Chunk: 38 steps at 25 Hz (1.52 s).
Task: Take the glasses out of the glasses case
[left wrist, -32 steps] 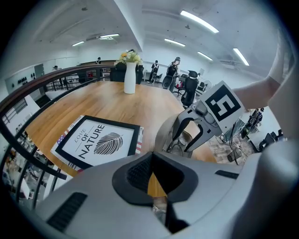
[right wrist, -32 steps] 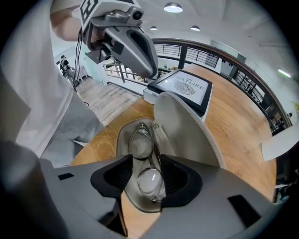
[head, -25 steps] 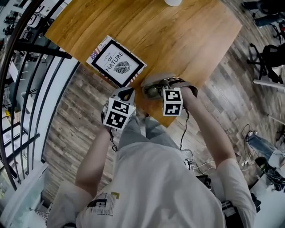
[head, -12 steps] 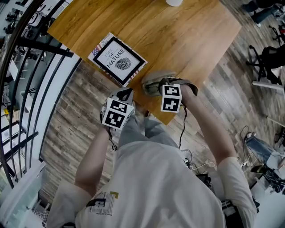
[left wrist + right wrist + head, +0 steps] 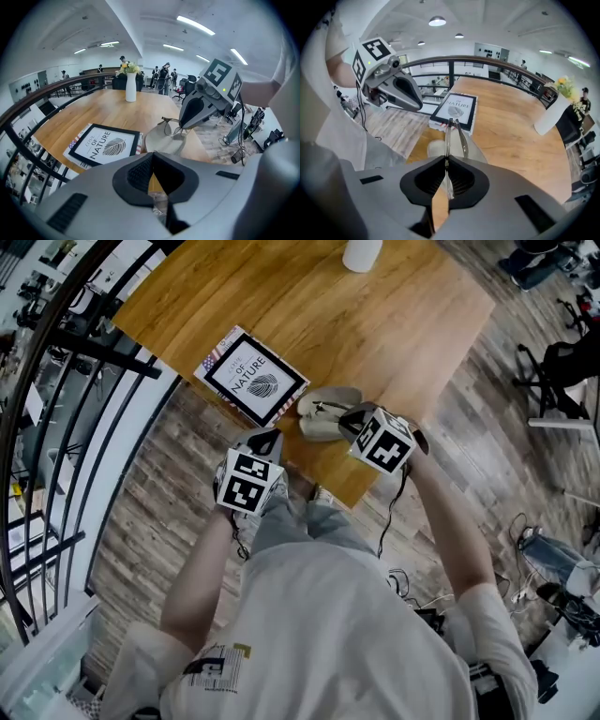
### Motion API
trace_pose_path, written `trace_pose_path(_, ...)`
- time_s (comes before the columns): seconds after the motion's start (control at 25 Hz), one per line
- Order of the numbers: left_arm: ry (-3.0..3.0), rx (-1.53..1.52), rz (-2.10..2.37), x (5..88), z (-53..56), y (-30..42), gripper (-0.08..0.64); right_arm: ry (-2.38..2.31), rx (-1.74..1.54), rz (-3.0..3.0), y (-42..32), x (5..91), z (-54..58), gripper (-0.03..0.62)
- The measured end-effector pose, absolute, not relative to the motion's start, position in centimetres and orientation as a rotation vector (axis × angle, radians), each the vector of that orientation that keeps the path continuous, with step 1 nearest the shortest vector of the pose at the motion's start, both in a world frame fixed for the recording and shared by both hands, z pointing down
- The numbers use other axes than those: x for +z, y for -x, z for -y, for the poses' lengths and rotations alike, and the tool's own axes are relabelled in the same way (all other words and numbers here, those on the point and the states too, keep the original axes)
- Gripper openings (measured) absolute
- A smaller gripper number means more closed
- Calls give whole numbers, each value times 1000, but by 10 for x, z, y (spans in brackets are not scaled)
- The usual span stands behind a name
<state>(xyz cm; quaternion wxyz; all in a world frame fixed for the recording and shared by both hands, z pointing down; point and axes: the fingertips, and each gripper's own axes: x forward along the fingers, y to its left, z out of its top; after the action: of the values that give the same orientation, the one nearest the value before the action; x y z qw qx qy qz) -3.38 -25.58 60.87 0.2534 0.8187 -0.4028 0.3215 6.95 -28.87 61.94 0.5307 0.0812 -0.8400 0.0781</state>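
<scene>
right claw (image 5: 446,161) closing on glasses (image 5: 455,130), case (image 5: 339,396) part-hidden

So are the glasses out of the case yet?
Almost! The right gripper, jaws closing on the frame, holds the glasses just above the grey case on the table, so they look out. Left to do: carry them clear and put them down.
</scene>
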Motion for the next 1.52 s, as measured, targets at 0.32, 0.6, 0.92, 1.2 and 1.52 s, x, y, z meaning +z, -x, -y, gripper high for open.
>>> trace_pose_path(0.32,-2328,834,1242,548,287,58,17,-480,186,2189,-65,530,321,44)
trace_pose_path(0.6,-2430,747,1416,464,319,82,17,-704,88,2347,-57,433,333,44)
trace_pose_path(0.92,-2606,543,1576,353,335,79,17,-1023,-119,2538,-67,312,341,44)
trace_pose_path(1.2,-2784,391,1690,259,329,76,17,-1249,-217,2677,-97,231,329,44)
trace_pose_path(1.52,-2868,331,1762,221,311,78,17,-1437,-263,2746,-129,194,301,44)
